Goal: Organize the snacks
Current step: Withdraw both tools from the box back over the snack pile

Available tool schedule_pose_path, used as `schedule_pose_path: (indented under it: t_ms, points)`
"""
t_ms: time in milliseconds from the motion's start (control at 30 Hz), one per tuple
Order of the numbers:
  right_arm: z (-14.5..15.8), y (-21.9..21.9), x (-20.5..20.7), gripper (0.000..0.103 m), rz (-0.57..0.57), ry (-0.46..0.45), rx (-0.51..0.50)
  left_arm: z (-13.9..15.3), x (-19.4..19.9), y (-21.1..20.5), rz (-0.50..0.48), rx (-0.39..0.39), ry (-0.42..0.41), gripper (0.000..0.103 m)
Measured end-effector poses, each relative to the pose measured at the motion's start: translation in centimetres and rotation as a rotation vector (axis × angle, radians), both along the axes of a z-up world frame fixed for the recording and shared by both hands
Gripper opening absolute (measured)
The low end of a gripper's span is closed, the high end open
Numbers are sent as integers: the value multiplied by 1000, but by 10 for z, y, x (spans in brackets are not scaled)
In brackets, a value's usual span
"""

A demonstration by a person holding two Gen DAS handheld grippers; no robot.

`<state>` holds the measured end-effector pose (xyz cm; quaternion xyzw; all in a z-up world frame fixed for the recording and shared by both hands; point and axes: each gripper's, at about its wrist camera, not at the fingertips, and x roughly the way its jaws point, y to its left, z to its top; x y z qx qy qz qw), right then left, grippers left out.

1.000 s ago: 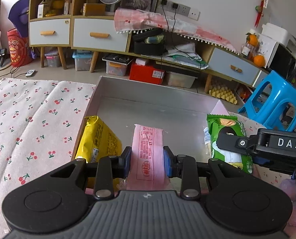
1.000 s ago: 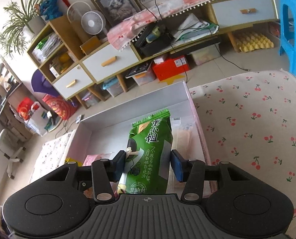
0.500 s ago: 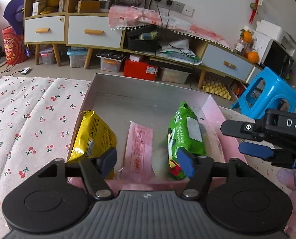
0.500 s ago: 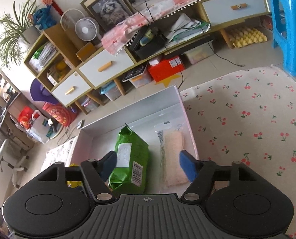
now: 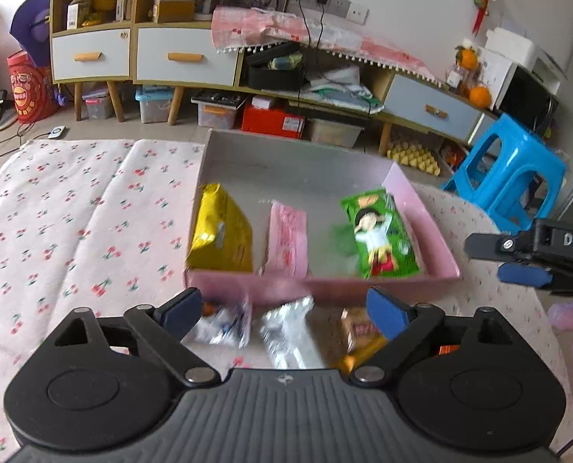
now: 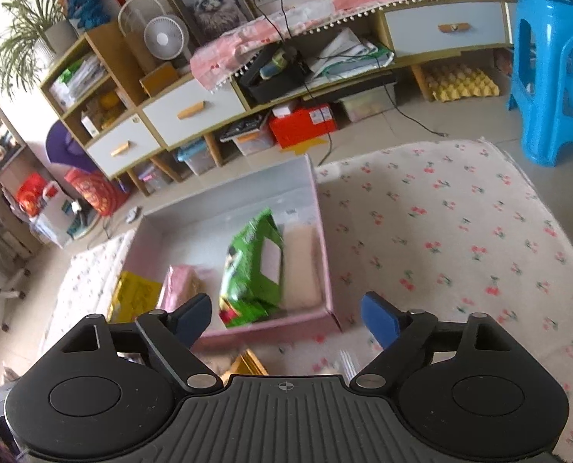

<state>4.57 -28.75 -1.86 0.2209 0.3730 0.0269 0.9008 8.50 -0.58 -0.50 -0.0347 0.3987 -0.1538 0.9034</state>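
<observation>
A pink box (image 5: 325,291) sits on the cherry-print cloth and holds a yellow pack (image 5: 221,231), a pink pack (image 5: 288,243) and a green pack (image 5: 381,239). The box (image 6: 271,328) also shows in the right wrist view with the green pack (image 6: 253,266), a beige pack (image 6: 302,266), the pink pack (image 6: 178,285) and the yellow pack (image 6: 136,297). My left gripper (image 5: 284,308) is open and empty in front of the box, above loose snacks: a white pack (image 5: 223,326), a silver pack (image 5: 290,333) and an orange pack (image 5: 359,333). My right gripper (image 6: 284,316) is open and empty, over the box's near right corner.
The cherry-print cloth (image 5: 74,216) spreads left of the box, and right of it in the right wrist view (image 6: 460,239). A blue stool (image 5: 506,177) stands at the right. Cabinets and storage bins (image 5: 155,104) line the back wall. A gold pack (image 6: 248,364) lies under my right gripper.
Both grippers have let go of their packs, opened wide and pulled back from the box. The pink and green packs now lie in the box. Loose snacks have come into view.
</observation>
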Motion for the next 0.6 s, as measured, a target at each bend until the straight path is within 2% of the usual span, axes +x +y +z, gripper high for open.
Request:
schedule_pose_path:
  t_ms: [200,333,400,600]
  points:
    - [-5,2,-26,89,23,47,-68,-7,-13,7,-3,52,67,93]
    - [-14,10,-41,89,42,109,-126,-7,-23,18,56,59,119,93]
    - [-18,12,-48,89,43,140,-115,-7,-30,21,99,46,140,93]
    - [-27,18,-68,89,52,170,-73,-13,-72,28,183,12,105,94]
